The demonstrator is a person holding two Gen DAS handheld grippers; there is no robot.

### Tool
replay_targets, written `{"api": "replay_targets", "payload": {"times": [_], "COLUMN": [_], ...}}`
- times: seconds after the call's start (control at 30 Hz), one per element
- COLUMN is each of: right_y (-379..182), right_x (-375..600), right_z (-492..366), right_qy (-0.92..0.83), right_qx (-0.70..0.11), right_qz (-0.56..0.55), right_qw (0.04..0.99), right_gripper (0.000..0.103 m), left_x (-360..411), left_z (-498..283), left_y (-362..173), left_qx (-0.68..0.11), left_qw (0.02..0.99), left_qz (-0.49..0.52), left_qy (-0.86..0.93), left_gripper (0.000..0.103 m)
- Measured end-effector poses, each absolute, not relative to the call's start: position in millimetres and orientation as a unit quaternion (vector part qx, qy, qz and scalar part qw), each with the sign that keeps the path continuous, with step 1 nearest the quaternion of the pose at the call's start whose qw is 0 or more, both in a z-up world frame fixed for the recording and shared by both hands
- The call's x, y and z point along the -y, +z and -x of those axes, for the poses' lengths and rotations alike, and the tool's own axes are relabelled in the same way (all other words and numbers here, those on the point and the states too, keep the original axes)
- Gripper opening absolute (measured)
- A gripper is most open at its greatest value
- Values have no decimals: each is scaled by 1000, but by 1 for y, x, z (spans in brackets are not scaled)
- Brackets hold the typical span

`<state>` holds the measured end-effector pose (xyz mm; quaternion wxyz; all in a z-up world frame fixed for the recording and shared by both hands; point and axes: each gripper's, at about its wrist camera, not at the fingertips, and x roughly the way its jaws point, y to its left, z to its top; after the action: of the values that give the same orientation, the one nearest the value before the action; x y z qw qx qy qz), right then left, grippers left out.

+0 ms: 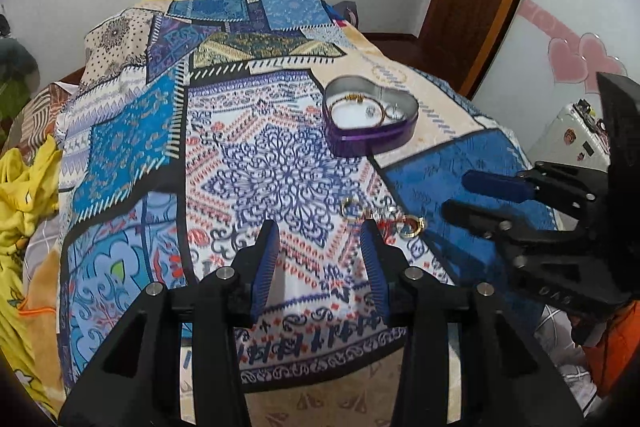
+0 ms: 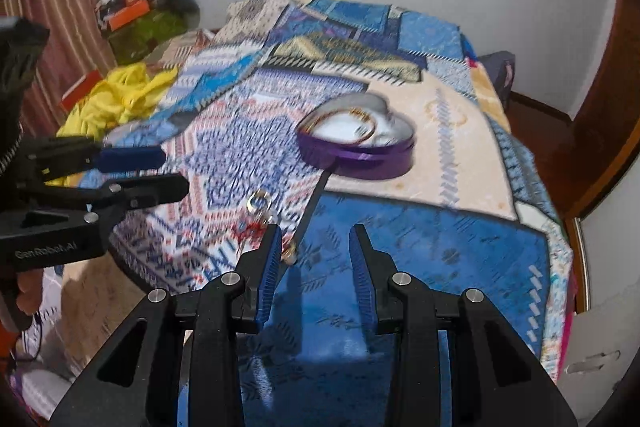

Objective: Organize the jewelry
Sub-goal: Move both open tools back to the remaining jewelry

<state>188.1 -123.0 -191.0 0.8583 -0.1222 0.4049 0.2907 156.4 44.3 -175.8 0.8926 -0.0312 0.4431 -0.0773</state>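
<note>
A purple heart-shaped tin (image 1: 370, 137) stands open on the patterned bedspread, with a gold bracelet (image 1: 352, 99) and rings inside; it also shows blurred in the right wrist view (image 2: 360, 157). Loose gold rings (image 1: 350, 207) and an earring (image 1: 414, 225) lie on the cloth in front of it, also in the right wrist view (image 2: 259, 202). My left gripper (image 1: 320, 231) is open and empty, just short of the rings. My right gripper (image 2: 314, 239) is open and empty, with a gold ring (image 2: 289, 253) beside its left finger. It shows from the side in the left wrist view (image 1: 456, 193).
The bedspread (image 1: 256, 155) covers a bed that drops off at the near and right edges. Yellow clothing (image 1: 24, 195) lies at the left. A wooden door frame (image 1: 472, 3) and a white case (image 1: 572, 135) stand at the right.
</note>
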Motion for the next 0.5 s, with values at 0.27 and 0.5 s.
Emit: {"api": "replay_targets", "payload": {"times": [0.27,0.5], "right_y": [-217,-220], "right_x": [106,102], "right_z": [-189,-185], "right_qy": [306,314], "right_qx": [-431,-418], "right_qz": [153,167], "right_qw": [835,836], "right_gripper": [32,15], "left_x": [-45,-47], "left_z": [-154,-160], "left_y": [-188,-195], "left_qx": [-455,-461], "left_qw": [886,883], "left_qz": [32,34], "left_qy": [-80,-80], "left_gripper": [41,41]}}
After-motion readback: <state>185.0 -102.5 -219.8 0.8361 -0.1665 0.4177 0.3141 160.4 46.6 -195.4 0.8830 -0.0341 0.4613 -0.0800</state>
